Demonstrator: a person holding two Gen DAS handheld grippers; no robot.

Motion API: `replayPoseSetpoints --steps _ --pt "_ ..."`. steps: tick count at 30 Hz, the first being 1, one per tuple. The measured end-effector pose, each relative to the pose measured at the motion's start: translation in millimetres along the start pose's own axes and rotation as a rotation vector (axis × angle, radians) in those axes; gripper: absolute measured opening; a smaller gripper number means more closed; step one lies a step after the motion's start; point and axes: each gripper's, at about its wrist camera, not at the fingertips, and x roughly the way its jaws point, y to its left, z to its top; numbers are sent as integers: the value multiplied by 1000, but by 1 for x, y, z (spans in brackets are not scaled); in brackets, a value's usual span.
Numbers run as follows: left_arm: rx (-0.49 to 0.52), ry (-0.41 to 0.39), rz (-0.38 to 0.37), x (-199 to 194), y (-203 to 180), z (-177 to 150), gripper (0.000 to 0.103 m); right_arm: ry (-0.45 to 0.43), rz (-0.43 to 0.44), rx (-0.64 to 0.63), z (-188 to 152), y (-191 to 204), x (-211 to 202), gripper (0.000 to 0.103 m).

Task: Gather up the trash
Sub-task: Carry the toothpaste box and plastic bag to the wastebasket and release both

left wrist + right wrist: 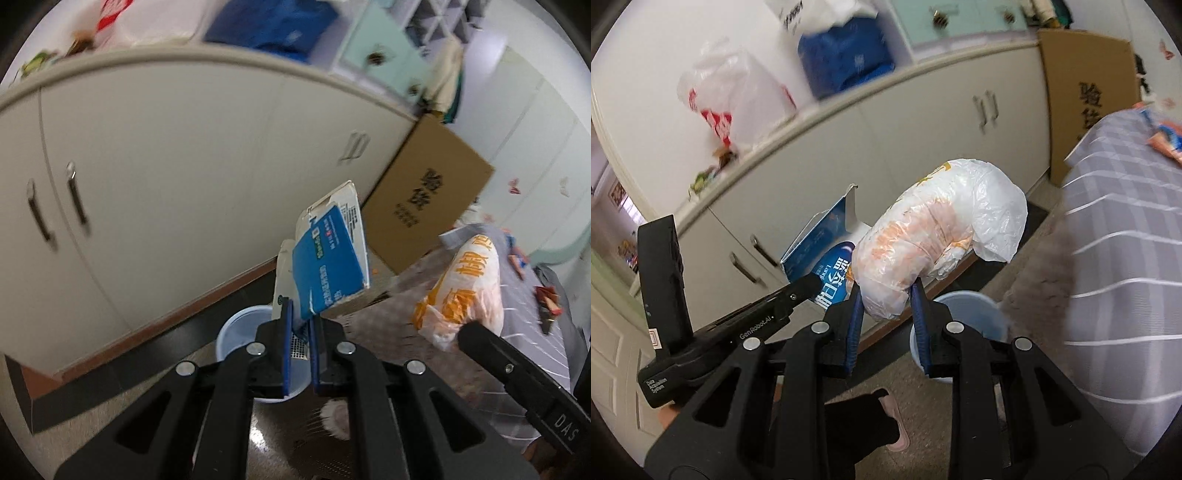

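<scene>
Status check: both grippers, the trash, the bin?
Left gripper shut on blue carton. Right gripper shut on plastic bag. Blue bin below, nothing blocking.

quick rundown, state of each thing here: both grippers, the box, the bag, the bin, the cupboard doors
left gripper: shut on the blue and white carton
blue and white carton: held in the air, end flap open
right gripper: shut on the plastic bag
plastic bag: held in the air, stuffed full
light blue bin: upright on the floor, top open
cupboard doors: closed
</scene>
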Motion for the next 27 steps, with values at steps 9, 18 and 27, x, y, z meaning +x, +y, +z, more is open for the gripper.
replayPoseSetpoints --steps 9,18,27 --pt "-47 87 55 57 36 -7 8 136 -19 -1 -14 -6 86 25" --pt "-38 131 90 99 44 -8 8 215 -81 67 -23 -40 157 52" --pt "-12 192 95 130 31 -15 8 265 -92 99 -42 -55 161 56"
